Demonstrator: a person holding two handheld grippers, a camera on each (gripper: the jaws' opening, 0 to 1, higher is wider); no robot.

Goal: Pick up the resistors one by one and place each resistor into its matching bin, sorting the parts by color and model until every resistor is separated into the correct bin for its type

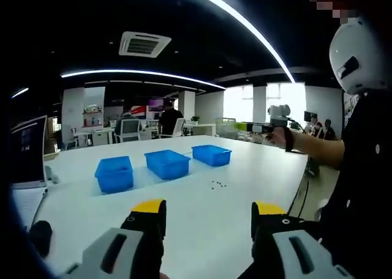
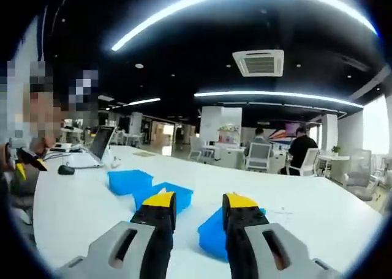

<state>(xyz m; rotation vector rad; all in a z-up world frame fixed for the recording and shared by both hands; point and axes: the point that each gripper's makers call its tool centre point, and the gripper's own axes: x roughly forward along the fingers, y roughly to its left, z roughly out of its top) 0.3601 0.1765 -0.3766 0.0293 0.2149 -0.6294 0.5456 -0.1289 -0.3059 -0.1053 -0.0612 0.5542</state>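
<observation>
1. 3 blue bins (image 1: 166, 163) stand in a row on the white surface (image 1: 202, 224).
2. The resistors (image 1: 218, 185) lie loose as small dark specks just in front of the bins, touching none.
3. The left hand-held gripper (image 1: 208, 215) hangs above the surface, jaws wide apart, holding nothing.
4. The right hand-held gripper (image 2: 199, 208) hovers over the bins, jaws spread, holding nothing.

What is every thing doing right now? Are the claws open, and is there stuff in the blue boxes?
Left gripper: open, holding nothing, above the white table.
Right gripper: open, holding nothing.
Three blue bins: upright in a row; insides cannot be seen.
Resistors: loose on the table, in a small cluster, outside the bins.
Laptop: lid open.
</observation>
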